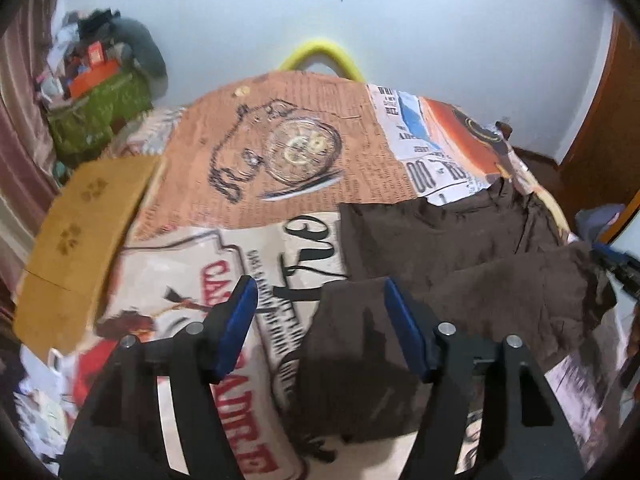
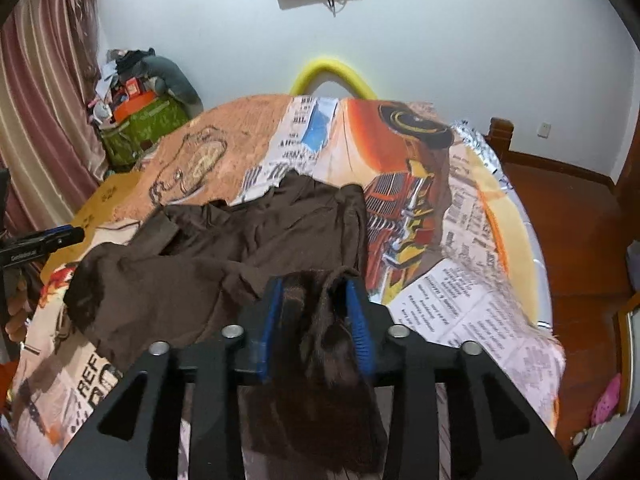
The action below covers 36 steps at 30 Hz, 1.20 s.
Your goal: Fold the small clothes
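Your bed w/ newsprint-pattern sheet (image 2: pixel 460 304), white wall, pink curtain (image 2: pixel 36 80), brown garment (image 2: pixel 256 236) crumpled mid-bed, your left gripper (image 1: pixel 320 320) open, right gripper (image 2: pixel 316 312) jaws apart, cloth bunched between.

A: What lies in front of the left gripper (image 1: pixel 320 320)?

B: A dark brown cloth garment (image 1: pixel 460 256), spread on a bed cover printed with newspaper and poster pictures (image 1: pixel 280 152). A fold of it sits between the blue-padded black fingers (image 1: pixel 404 332), against the right one.

A: Are the fingers pressing it?

B: No, they stand wide apart; the left finger is over bare cover.

A: Anything else?

B: A mustard-yellow flat cushion (image 1: pixel 80 232) at the left edge, and a yellow foam arch (image 1: pixel 320 54) behind the bed.
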Available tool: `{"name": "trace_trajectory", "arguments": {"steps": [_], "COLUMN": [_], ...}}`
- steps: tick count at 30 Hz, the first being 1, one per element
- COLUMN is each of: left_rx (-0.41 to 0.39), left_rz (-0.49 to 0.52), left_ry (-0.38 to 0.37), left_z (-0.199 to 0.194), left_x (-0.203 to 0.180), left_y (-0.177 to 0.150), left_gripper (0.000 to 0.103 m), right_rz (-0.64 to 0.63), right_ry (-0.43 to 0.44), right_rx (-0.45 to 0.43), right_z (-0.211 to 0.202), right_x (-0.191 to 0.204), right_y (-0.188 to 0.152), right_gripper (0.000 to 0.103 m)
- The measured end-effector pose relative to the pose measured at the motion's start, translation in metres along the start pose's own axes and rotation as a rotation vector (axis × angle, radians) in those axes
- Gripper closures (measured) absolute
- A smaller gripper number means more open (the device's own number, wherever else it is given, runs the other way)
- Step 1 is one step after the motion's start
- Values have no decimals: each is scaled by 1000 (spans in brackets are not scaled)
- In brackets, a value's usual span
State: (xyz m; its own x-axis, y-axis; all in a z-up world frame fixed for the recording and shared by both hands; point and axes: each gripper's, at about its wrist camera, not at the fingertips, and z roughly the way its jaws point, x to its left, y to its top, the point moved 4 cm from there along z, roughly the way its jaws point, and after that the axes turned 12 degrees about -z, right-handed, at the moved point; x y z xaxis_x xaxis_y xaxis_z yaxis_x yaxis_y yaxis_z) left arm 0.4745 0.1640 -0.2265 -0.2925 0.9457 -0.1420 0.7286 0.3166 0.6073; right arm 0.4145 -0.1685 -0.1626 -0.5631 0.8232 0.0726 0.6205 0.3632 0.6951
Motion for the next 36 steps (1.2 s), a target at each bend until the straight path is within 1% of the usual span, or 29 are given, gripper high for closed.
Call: {"name": "trace_trajectory", "arguments": {"steps": [3,6,10,11,13,15,16,17,18,19,20,21,22,23,25,27,31,34,36], "left_rx": [17,76,141,161,187,200,208,212,212,209,201,196,188,182,176,164,139,121,102], "left_rz": [8,-6,-41,-44,-30,-11,-2,4,8,12,19,23,27,27,25,19,19,22,23], "left_ry": [13,13,-32,-54,-61,-61,-63,-67,-73,-76,-77,-78,-72,-69,-71,-84,-120,-135,-138], "left_z": [-7,-2,6,10,17,22,24,26,27,27,26,25,23,21,18,10,-7,-15,-19], "left_x": [10,22,29,28,24,17,14,12,10,8,6,5,4,4,5,5,1,-5,-10], "left_y": [-8,-25,-47,-53,-59,-64,-66,-68,-68,-69,-69,-69,-69,-68,-65,-61,-48,-35,-23], "left_gripper": [37,37,37,37,39,55,60,69,77,81,88,92,93,95,96,97,97,97,97], "right_rz": [-20,-22,-13,-11,-4,16,28,41,52,64,72,80,85,89,91,82,68,74,68], "right_ry": [-16,-14,-6,-5,-3,1,5,9,12,19,26,31,34,37,40,40,71,112,120], "right_rx": [-15,-16,21,33,63,81,81,79,74,72,68,61,58,54,45,48,43,17,-4], "right_z": [-18,-28,-26,-24,-17,-11,-10,-8,-8,-7,-8,-10,-11,-12,-17,-21,-30,-35,-37], "right_x": [0,0,2,2,2,0,-1,-2,-3,-4,-4,-4,-5,-5,-5,-5,-3,-1,1], "right_y": [0,-6,-24,-28,-38,-46,-48,-49,-52,-52,-52,-52,-52,-52,-51,-50,-43,-31,-20], "right_gripper": [64,63,62,62,62,62,62,62,62,64,67,74,79,80,89,93,97,97,97]}}
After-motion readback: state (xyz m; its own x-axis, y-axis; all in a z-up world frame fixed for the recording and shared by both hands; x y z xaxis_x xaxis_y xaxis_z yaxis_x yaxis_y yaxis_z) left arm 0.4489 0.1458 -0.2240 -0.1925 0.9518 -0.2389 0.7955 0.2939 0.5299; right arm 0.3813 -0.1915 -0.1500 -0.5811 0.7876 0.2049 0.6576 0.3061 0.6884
